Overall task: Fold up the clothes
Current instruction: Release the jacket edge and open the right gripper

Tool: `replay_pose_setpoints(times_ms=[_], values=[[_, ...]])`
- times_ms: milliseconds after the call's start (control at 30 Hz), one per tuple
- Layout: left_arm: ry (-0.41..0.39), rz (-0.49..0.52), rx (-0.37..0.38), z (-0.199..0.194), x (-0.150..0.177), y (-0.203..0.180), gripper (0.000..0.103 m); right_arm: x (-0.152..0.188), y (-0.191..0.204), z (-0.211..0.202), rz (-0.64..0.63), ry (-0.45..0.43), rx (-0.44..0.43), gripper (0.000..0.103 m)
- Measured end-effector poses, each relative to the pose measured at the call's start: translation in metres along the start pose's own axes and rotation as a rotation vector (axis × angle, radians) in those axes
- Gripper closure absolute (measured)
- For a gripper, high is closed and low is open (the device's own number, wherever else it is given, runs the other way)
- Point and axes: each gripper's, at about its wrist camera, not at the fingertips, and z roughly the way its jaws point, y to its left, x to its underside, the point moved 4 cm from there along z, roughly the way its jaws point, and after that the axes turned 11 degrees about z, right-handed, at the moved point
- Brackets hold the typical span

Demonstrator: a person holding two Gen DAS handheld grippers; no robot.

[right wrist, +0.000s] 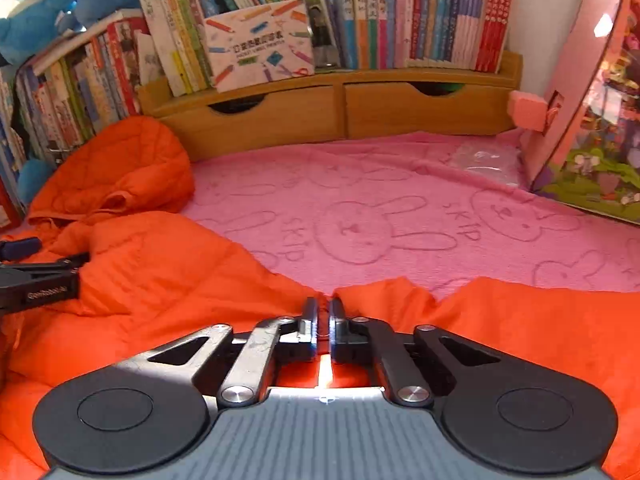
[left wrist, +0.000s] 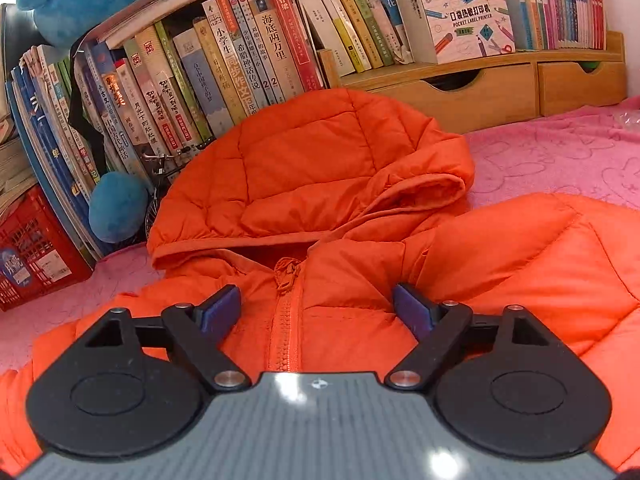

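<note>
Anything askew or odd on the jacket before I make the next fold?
The orange quilted hooded jacket lies rumpled: its hood is slumped sideways, half-collapsed, on the pink bunny-print blanket. No damage shows.

Both views bright, colours saturated. Glare spots seen on the left gripper (left wrist: 316,304) housing; a bright strip is caught between the closed jaws of the right gripper (right wrist: 324,312). Light probably from above. Strong fisheye bending noted on the bookshelf (right wrist: 340,76). Right-wrist view slightly softened; book spines (right wrist: 440,12) smeared, edges blurred.
</note>
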Motion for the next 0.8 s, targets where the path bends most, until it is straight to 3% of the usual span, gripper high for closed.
replay_pose_setpoints(times_ms=[33,167,200,267,367,433,500,633,733,800], values=[[0.0,0.015,-0.014,0.0,0.001,-0.002,0.018,-0.005,-0.018,-0.003,0.006,-0.015,0.076,0.103],[0.002,0.027,-0.024,0.002,0.001,-0.004,0.017,0.001,-0.085,-0.001,-0.153,-0.104,0.602,0.098],[-0.001,0.022,-0.02,0.001,0.001,-0.003,0.017,0.004,-0.101,-0.006,-0.129,-0.108,0.635,0.098],[-0.012,0.003,-0.01,-0.002,0.001,0.001,0.017,0.004,-0.109,-0.025,-0.012,-0.125,0.564,0.095],[-0.033,-0.024,0.003,-0.011,0.005,0.01,0.018,0.0,-0.076,-0.052,0.028,-0.197,0.379,0.084],[-0.058,-0.04,0.005,-0.03,0.018,0.031,0.018,-0.003,-0.04,-0.062,0.039,-0.209,0.207,0.063],[-0.083,-0.056,0.008,-0.048,0.03,0.051,0.018,-0.003,0.0,-0.071,0.038,-0.199,0.032,0.054],[-0.051,-0.056,-0.151,-0.067,0.072,0.123,0.018,0.014,0.088,-0.075,-0.023,-0.11,-0.219,0.044],[0.101,-0.052,-0.312,-0.056,0.117,0.184,0.019,0.034,0.146,-0.07,-0.09,-0.036,-0.316,0.043],[0.211,-0.065,-0.382,-0.046,0.15,0.221,0.019,0.05,0.174,-0.064,-0.149,-0.005,-0.328,0.042]])
